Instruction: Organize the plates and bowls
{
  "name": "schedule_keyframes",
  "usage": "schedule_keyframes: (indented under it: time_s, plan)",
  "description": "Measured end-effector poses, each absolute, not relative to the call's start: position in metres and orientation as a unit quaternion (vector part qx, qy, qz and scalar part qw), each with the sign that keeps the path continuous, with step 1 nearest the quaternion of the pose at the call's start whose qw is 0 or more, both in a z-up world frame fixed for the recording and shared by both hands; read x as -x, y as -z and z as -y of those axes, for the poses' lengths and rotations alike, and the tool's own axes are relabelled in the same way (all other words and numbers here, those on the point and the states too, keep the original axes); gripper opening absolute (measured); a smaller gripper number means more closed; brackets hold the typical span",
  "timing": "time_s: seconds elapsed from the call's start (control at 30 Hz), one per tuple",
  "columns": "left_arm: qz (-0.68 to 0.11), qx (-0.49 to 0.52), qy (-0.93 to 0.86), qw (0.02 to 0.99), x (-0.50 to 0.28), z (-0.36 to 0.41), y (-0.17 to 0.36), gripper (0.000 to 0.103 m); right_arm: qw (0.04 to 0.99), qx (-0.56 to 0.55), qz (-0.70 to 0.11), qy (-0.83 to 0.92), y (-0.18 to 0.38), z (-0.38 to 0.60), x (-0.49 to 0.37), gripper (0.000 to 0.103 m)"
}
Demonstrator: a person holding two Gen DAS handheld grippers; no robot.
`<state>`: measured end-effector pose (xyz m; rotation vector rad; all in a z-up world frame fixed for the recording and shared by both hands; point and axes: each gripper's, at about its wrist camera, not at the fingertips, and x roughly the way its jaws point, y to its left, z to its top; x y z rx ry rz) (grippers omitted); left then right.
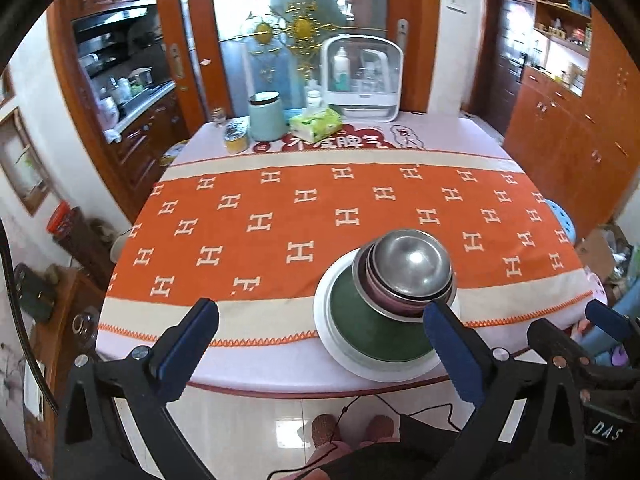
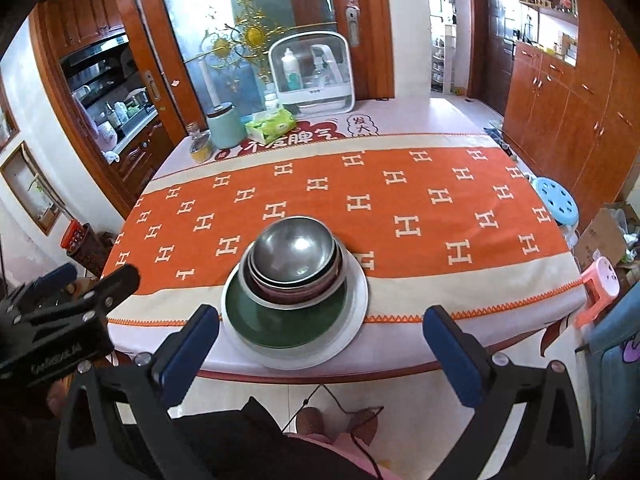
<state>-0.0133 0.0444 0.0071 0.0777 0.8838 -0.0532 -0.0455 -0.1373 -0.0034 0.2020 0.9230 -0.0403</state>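
Note:
One stack stands near the table's front edge: a white plate [image 1: 332, 344] [image 2: 352, 320] at the bottom, a green plate [image 1: 360, 320] [image 2: 256, 316] on it, then a metal dish, a pink bowl [image 1: 384, 300] [image 2: 276, 294] and nested steel bowls [image 1: 412, 264] [image 2: 294, 246] on top. My left gripper [image 1: 320, 332] is open and empty, held before the table edge, with the stack by its right finger. My right gripper [image 2: 320, 340] is open and empty, the stack just ahead of its left finger. Each gripper shows at the edge of the other's view.
The table [image 1: 280, 380] has an orange cloth with H marks. At its far end stand a mint canister [image 1: 264, 116], a tissue pack [image 1: 316, 124], a jar [image 1: 236, 136] and a white storage box [image 1: 362, 76]. Stools [image 2: 556, 200] stand to the right.

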Motion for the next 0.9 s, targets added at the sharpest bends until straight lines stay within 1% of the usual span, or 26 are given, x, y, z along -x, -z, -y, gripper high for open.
schedule_keyframes:
  time_s: [0.2,0.5,0.9]
  plan:
    - [-0.412,-0.045,-0.006,0.910,0.025,-0.036,-0.006,0.102,0.890,-0.114,-0.440,0.018,0.009,0.149,0.050,0.103]
    - [-0.397,-0.043,-0.023,0.916,0.032,-0.029,-0.008,0.102,0.902,-0.097,-0.421,0.000,0.005,0.149,0.049,0.103]
    - [-0.394,-0.041,-0.019,0.918,0.029,-0.022,-0.009,0.102,0.901,-0.086,-0.425,-0.001,0.005,0.152,0.044,0.103]
